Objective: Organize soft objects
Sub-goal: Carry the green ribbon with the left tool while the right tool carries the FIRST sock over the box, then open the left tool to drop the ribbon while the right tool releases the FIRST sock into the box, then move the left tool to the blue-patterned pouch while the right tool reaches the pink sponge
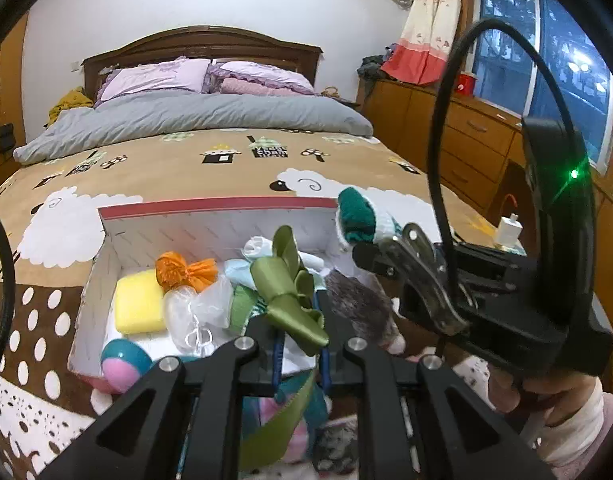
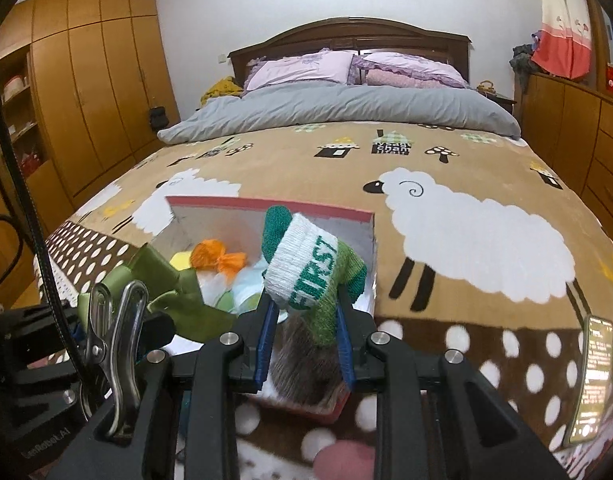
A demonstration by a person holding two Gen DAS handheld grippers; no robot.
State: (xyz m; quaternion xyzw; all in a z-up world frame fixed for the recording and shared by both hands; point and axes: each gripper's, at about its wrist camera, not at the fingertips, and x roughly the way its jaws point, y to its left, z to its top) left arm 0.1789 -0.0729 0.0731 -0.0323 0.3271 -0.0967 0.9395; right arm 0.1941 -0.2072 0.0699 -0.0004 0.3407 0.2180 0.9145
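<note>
Left gripper [image 1: 300,344]: jaws clamped tight on a green ribbon bow [image 1: 284,284], whose loops rise above the fingertips over the box [image 1: 210,210]; its tail hangs below, partly hidden by the gripper frame. Right gripper [image 2: 304,336]: jaws pinch the lower end of a green-and-white sock [image 2: 306,268] lettered "FIRST", held above the box's right side. Beneath it lies a grey furry item [image 2: 302,364], identity unclear. Deeper inside: yellow sponge [image 1: 140,302], orange pouch [image 1: 184,270]. Beyond, the blanket [image 2: 466,168].
</note>
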